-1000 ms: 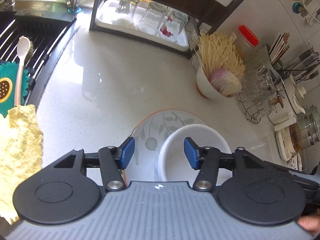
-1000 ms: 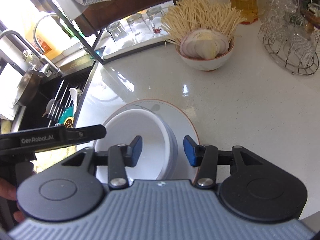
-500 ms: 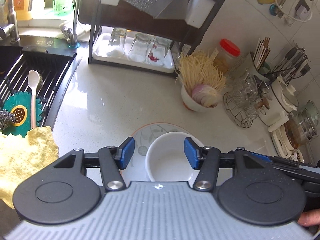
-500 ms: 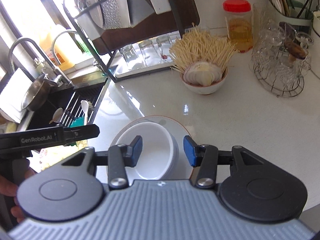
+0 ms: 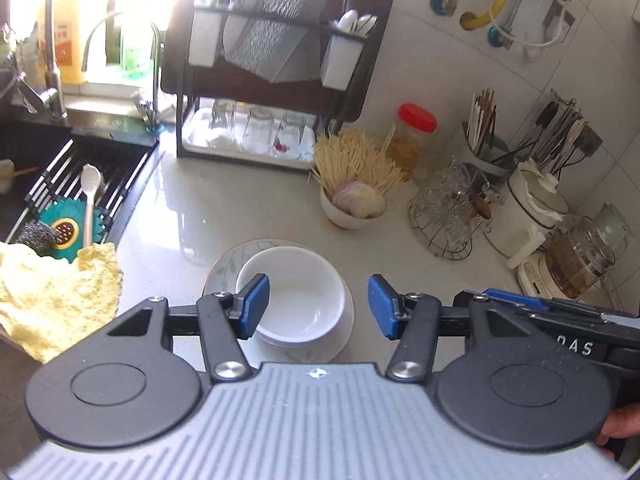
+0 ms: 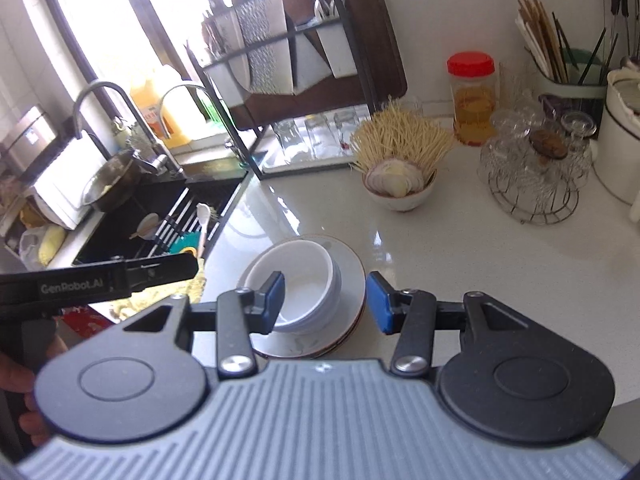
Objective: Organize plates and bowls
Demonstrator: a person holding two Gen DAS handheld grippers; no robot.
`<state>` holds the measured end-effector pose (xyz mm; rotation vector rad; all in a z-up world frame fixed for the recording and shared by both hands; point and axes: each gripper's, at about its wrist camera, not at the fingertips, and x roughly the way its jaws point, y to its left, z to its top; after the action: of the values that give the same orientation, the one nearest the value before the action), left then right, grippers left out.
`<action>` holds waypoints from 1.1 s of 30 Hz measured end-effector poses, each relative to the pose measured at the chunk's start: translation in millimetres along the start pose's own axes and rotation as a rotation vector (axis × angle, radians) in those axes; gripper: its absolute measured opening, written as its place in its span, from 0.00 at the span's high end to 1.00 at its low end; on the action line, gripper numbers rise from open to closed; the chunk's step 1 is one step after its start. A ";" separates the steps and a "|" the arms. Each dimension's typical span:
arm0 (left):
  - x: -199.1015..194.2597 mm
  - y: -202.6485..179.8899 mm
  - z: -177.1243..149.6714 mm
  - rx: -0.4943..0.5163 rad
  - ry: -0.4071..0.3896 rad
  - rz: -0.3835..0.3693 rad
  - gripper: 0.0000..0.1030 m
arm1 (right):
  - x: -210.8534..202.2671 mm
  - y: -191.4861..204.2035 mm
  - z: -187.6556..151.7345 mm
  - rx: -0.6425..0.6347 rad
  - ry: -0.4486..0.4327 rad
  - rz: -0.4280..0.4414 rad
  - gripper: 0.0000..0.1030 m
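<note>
A red-lidded jar (image 5: 414, 136) stands behind a bowl of noodles (image 5: 354, 188), near upturned glasses (image 5: 256, 130)

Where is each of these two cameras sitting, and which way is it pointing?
Left wrist view: sits on the left gripper, looking down at white bowls stacked on a leaf-patterned plate; its open blue-padded fingers and a bit of hand show.
Right wrist view: sits on the right gripper, angled down at the same bowls; the left gripper's black body shows.
Both share the bowl of sliced onion and noodles and black dish rack.
</note>
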<state>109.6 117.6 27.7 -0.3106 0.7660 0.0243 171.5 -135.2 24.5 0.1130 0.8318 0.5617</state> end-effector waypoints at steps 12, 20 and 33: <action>-84.2 -29.6 -56.9 -0.034 -0.072 0.074 0.41 | -70.3 7.7 -24.1 -0.084 -0.071 0.067 0.53; -123.7 -41.4 -97.8 -0.059 -0.095 0.102 0.39 | -96.2 16.7 -46.7 -0.128 -0.071 0.096 0.53; -148.5 -59.8 -137.9 -0.051 -0.087 0.121 0.33 | -119.0 9.0 -93.2 -0.117 -0.074 0.075 0.53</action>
<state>-83.2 34.6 52.1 -0.3091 0.6976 0.1710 35.9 -199.9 43.7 0.0582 0.7238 0.6719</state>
